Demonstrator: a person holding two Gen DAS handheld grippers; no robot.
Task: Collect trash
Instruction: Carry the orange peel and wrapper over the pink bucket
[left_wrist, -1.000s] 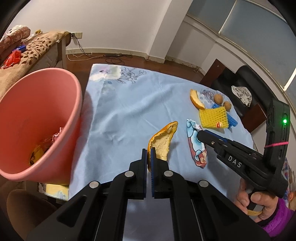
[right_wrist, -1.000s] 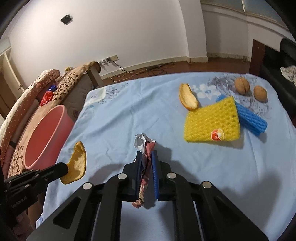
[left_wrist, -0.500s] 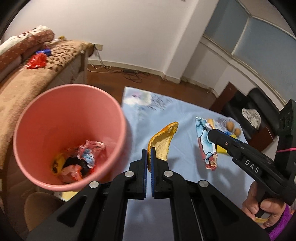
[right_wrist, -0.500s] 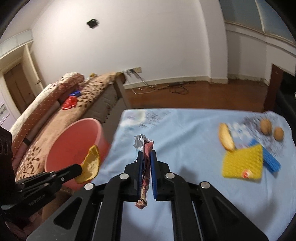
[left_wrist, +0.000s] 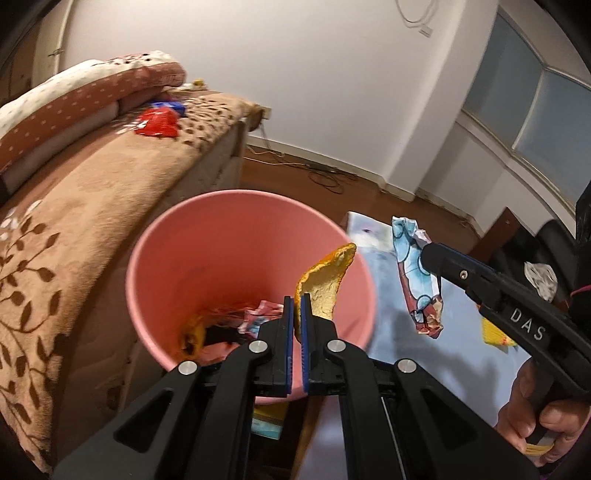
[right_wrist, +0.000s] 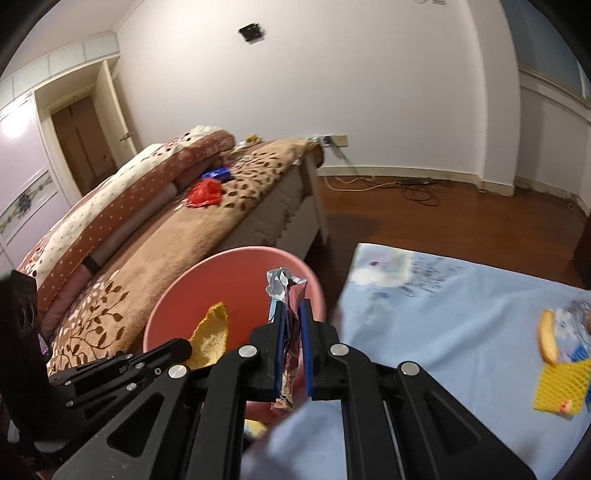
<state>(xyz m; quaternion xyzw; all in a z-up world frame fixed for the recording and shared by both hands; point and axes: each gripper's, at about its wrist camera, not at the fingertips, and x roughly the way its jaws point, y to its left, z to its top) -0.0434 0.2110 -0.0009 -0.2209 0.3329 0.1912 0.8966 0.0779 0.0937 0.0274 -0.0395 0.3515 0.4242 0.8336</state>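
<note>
My left gripper (left_wrist: 297, 306) is shut on an orange peel (left_wrist: 325, 284), which hangs over the open mouth of the pink bin (left_wrist: 207, 258). Wrappers and scraps lie in the bin's bottom. My right gripper (right_wrist: 291, 321) is shut on a crumpled snack wrapper (right_wrist: 288, 291), held above the bin's right rim (right_wrist: 314, 280). In the left wrist view the right gripper (left_wrist: 428, 254) holds that wrapper (left_wrist: 417, 284) just right of the bin. The peel (right_wrist: 210, 332) also shows in the right wrist view, over the bin.
A table with a light blue cloth (right_wrist: 461, 325) stands right of the bin, with a yellow foam net (right_wrist: 561, 384) and another peel (right_wrist: 548, 336) on it. A bed with a brown leaf-patterned blanket (left_wrist: 81, 229) lies left of the bin. A person's hand (left_wrist: 539, 424) grips the right tool.
Both grippers have swung left and upward from the table to the bin, carrying the peel and the wrapper. The bin has come to the middle of both views.
</note>
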